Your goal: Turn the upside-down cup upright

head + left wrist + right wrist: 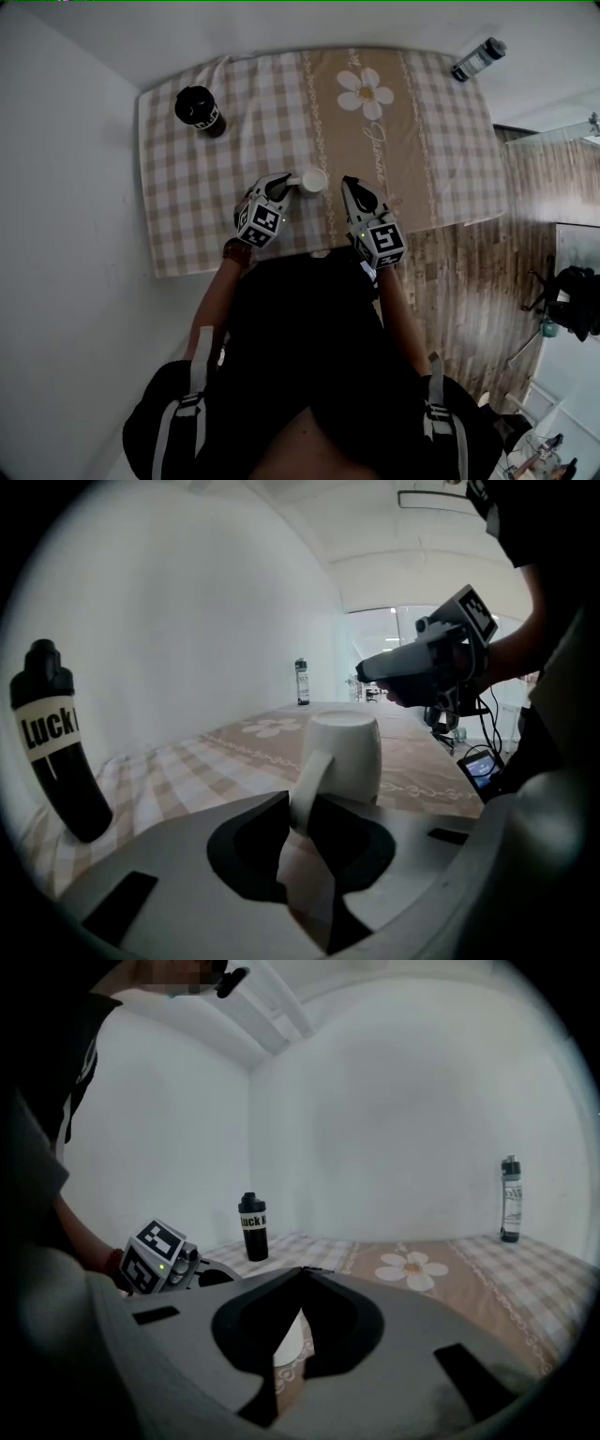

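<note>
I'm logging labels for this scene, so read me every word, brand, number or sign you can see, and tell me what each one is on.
"Luck": on the white band of the black bottle; the bottle's curve hides anything after it.
Cursive writing beside the daisy on the tablecloth: too small to read.
Label on the clear bottle: too small to read.

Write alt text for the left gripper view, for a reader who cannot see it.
An upside-down white cup stands on a checked tablecloth, its handle pinched in the jaws of the left gripper. A black bottle stands at the left, and the right gripper hovers beyond the cup, held by a person at the right edge.
</note>
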{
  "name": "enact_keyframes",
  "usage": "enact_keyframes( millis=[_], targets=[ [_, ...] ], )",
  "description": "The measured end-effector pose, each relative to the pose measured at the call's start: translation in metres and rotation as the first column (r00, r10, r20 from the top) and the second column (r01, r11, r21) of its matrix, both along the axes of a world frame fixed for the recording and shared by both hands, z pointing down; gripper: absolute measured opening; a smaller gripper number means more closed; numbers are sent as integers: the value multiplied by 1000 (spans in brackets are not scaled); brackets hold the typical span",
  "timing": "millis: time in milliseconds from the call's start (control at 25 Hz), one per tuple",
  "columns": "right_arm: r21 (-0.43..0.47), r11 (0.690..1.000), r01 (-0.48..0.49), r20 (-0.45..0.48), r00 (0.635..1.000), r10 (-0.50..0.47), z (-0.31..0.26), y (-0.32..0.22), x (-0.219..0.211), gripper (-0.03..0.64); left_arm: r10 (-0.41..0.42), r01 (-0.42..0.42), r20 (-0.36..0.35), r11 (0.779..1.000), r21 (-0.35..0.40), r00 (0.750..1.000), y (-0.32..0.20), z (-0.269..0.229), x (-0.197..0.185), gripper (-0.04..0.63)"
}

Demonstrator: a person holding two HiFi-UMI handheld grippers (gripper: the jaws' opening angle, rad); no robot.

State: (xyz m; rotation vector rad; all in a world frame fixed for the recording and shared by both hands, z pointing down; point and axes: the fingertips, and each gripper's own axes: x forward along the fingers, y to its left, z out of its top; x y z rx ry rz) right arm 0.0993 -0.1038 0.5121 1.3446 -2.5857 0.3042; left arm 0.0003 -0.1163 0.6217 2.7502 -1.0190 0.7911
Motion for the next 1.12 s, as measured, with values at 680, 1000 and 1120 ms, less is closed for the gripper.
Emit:
enact_keyframes(
  millis=[680, 1000, 1120],
  targets=[
    [18, 1000, -21, -23, 999, 22, 5, -5, -1, 0, -251, 251, -215, 968, -29, 944, -22, -19, -18, 71],
    [27, 999, -23, -20, 1000, 24, 5, 3, -1, 0, -279, 272, -260, 960, -60, 925, -23, -23, -25, 67],
    [64, 998, -13, 2, 1000, 13, -1, 3, -5, 0, -255, 257, -314, 966, -34, 915, -23, -39, -27, 67]
  ],
)
